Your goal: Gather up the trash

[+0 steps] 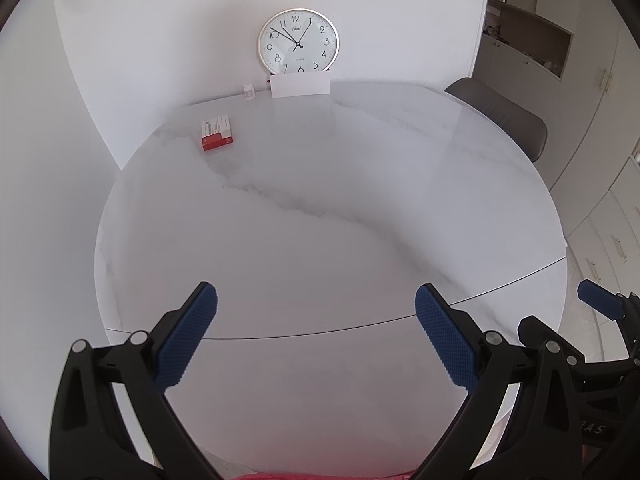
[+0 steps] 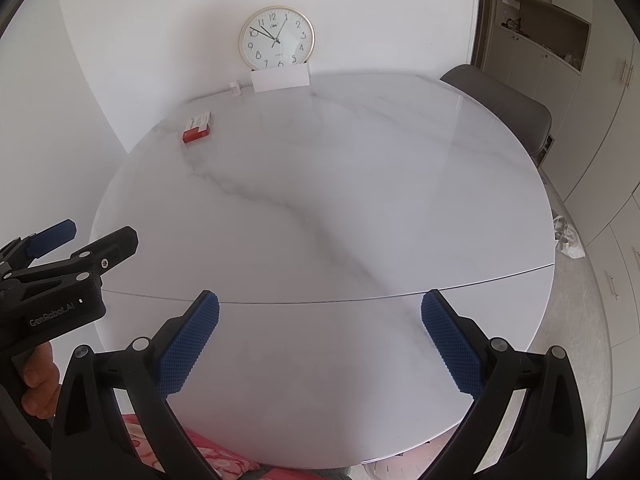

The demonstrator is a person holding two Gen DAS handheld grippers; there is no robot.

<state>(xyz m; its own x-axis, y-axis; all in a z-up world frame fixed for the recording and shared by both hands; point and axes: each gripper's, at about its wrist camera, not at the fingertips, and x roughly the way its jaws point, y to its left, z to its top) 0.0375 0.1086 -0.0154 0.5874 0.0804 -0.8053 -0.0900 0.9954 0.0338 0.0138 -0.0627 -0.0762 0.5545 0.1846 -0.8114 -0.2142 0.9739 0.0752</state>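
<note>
Hovering: left gripper point(image 1: 316, 332) is hanging over the near edge of the marble table point(image 1: 340, 208), jaws spread wide and holding nothing.
Matching: right gripper point(image 2: 320, 336) is hanging over the same near edge, jaws likewise spread wide and gripping nothing.
Neighbouring: in the right wrist view the left gripper is showing at 9 o'clock, and in the left wrist view the right one is showing at about 4 o'clock (the two tools are sitting side by side, apart).
Trash: red-and-white box point(image 1: 216, 134) is lying flat on the tabletop at roughly 11 o'clock from the left gripper, well apart from both grippers; from the right wrist it is sitting at about 11 o'clock too point(image 2: 197, 129).
Far edge: clock point(image 1: 298, 41) is leaning against the wall at 12 o'clock, with a white card point(image 1: 300, 85) standing just in front of its lower rim.
Beside the card: small white bottle point(image 1: 249, 91) is standing at its 9 o'clock, near the wall.
Seating: grey chair point(image 1: 504, 116) is showing past the table at 2 o'clock.
Floor: crumpled clear bag point(image 2: 568, 240) is lying at 3 o'clock beyond the table rim (contents too small to tell).
</note>
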